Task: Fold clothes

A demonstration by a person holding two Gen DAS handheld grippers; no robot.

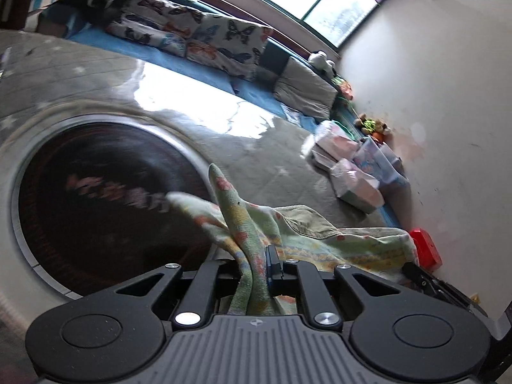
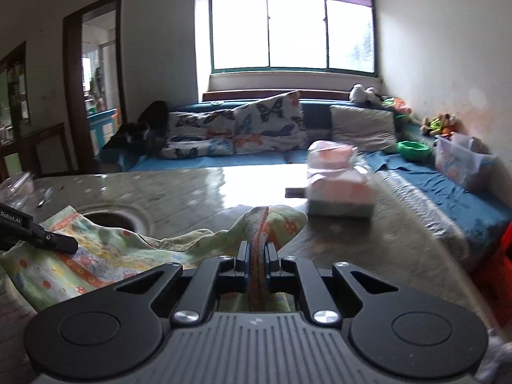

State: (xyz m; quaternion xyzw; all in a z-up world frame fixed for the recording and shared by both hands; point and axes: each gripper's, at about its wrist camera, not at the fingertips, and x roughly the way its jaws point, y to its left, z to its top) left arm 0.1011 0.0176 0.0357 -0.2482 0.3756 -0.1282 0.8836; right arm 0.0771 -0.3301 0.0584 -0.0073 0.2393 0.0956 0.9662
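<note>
A: Left gripper [image 1: 256, 264], left wrist view, lower centre of the frame. What is recorded for the fingers?

B: They are seen drawn together on a bunched fold of the printed garment [image 1: 243, 224]. The cloth is pinched between them, and a pointed tip is pushed up above them toward the frame's middle. The rest of the garment is spread to the right, across the grey table [image 1: 272, 166].

A: And the right gripper [image 2: 257, 256]?

B: In the right wrist view, lower centre, its fingers are closed on another fold of the same garment [image 2: 105, 256]. A reddish band of the cloth is clamped between the pads. The bulk of the fabric is draped to the left, over the table top [image 2: 192, 192], and the left gripper's black finger [image 2: 51, 240] is seen lying on it at the left edge.

A: Surroundings to be logged?

B: A round dark recess [image 1: 105, 204] with a metal rim is set in the table, left of centre in the left view; it is blurred. Pink tissue packs [image 2: 339, 188] are noted on the table, right of centre in the right view. A blue sofa [image 2: 448, 185] with butterfly cushions [image 2: 265, 124] is recorded behind, under the window [image 2: 291, 32] at top centre.
</note>
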